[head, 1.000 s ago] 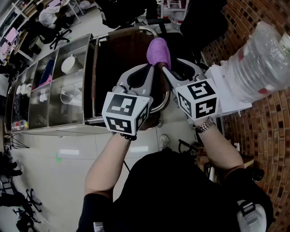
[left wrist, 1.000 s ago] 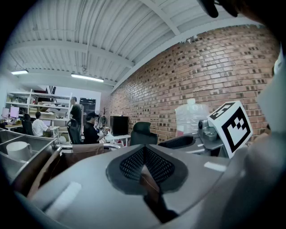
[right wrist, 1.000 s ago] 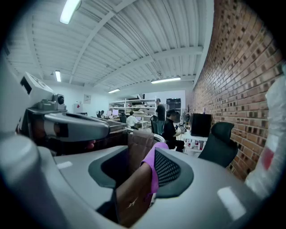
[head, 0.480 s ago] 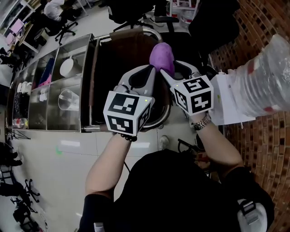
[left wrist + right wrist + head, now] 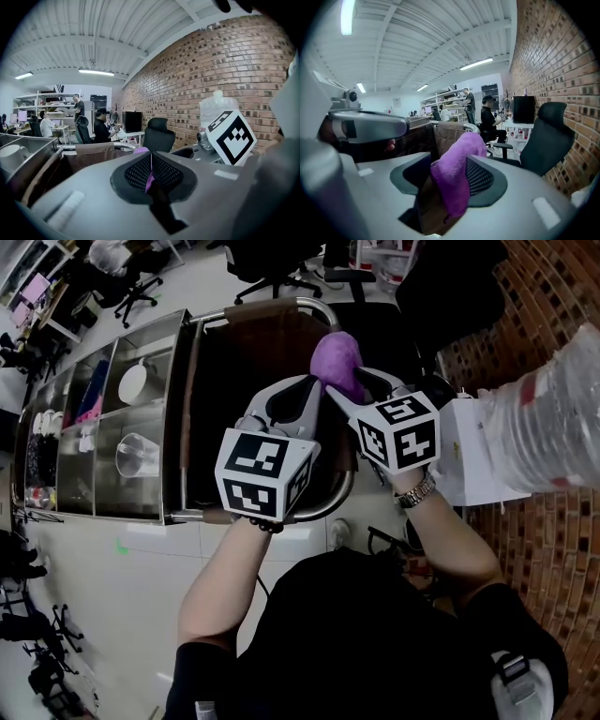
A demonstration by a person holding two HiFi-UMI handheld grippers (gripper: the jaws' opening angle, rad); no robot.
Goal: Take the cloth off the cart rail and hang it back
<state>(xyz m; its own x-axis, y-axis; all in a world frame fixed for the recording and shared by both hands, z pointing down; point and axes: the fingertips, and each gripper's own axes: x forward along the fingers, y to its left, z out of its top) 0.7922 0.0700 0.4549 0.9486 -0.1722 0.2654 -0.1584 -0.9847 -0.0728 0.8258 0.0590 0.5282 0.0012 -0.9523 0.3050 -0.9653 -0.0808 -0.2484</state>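
A purple cloth (image 5: 336, 360) is bunched above the dark cart, between the tips of both grippers. My left gripper (image 5: 315, 395) is shut on it: in the left gripper view only a thin purple sliver (image 5: 149, 177) shows between the closed pads. My right gripper (image 5: 347, 395) has just been opening. In the right gripper view the cloth (image 5: 457, 176) droops between the parted jaws and lies against the right pad (image 5: 483, 177), with a gap on the left side. The cart's chrome rail (image 5: 323, 510) curves below my hands; its far rail (image 5: 281, 306) carries brown fabric.
Steel shelf bins (image 5: 141, 418) holding a white cup (image 5: 131, 382) and a clear cup (image 5: 136, 456) flank the cart's left side. A plastic-wrapped bundle (image 5: 553, 418) and a brick wall (image 5: 544, 549) are at the right. Office chairs (image 5: 272, 259) stand beyond, and people (image 5: 101, 131) sit at desks.
Both grippers and the cloth have moved farther in over the cart and a little lower. The right gripper's cube has rolled slightly, and its jaws stand wider.
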